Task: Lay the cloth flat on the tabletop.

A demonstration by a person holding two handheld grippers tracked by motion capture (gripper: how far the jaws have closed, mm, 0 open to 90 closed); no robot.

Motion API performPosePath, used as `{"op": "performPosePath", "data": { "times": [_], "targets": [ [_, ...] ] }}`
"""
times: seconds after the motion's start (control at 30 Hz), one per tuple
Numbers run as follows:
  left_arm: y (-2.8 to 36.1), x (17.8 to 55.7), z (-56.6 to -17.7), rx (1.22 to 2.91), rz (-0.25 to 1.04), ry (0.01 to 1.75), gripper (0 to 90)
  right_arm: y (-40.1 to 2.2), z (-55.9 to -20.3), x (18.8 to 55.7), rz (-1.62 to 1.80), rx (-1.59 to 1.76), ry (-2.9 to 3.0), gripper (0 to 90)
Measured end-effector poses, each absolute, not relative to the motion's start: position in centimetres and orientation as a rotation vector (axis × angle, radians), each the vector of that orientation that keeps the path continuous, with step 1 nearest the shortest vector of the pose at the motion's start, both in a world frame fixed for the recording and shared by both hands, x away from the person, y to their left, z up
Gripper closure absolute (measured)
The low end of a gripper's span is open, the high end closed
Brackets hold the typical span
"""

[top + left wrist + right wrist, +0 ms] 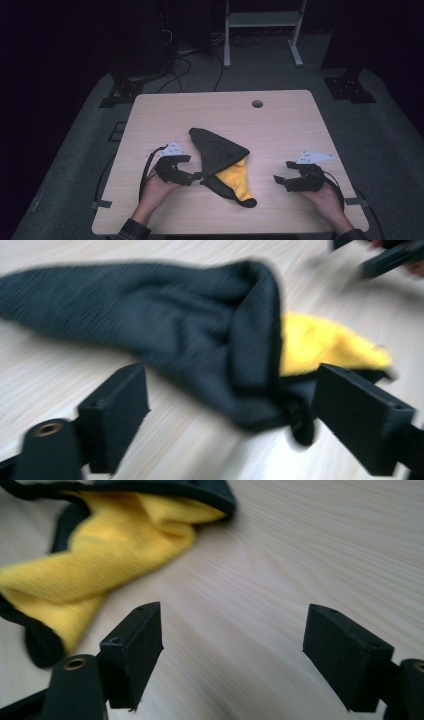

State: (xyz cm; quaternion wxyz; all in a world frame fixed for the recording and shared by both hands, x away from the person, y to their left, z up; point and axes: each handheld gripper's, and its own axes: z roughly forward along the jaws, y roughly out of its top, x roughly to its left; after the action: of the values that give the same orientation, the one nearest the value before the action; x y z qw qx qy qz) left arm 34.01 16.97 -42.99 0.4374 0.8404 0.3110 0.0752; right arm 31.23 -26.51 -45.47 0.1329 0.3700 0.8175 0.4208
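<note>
A black cloth (215,147) with a yellow inner side (234,179) lies crumpled in the middle of the wooden table (280,125). My left gripper (198,176) sits at the cloth's left edge, jaws open, and in the left gripper view (232,390) the black hem lies between its jaws with neither pad pressing on it. My right gripper (282,171) hovers to the right of the cloth, apart from it. In the right gripper view (235,635) its jaws stand open over bare wood, with the yellow cloth (100,545) ahead to the left.
A round cable hole (257,103) sits near the table's far edge. Behind the table stand a white metal frame (262,20) and dark stands, with cables on the grey floor. Bare wood surrounds the cloth on all sides.
</note>
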Motion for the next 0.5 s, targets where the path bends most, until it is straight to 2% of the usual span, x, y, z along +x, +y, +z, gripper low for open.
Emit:
{"op": "performPosePath", "data": {
  "times": [0.2, 0.23, 0.5],
  "targets": [
    [18.6, 33.8, -43.9, 2.102, 0.225, 0.827, 4.4, -22.9, -44.9, 31.4, 1.261, 0.977, 2.456, 25.4],
    [19.1, 33.7, -44.1, 2.103, 0.237, 0.849, 2.9, -21.1, -44.6, 31.5, 1.283, 0.928, 2.49, 25.9],
    [20.1, 33.9, -45.2, 2.129, 0.281, 0.887, 1.2, -16.1, -43.5, 31.9, 1.395, 0.809, 2.557, 28.1]
  ]
}}
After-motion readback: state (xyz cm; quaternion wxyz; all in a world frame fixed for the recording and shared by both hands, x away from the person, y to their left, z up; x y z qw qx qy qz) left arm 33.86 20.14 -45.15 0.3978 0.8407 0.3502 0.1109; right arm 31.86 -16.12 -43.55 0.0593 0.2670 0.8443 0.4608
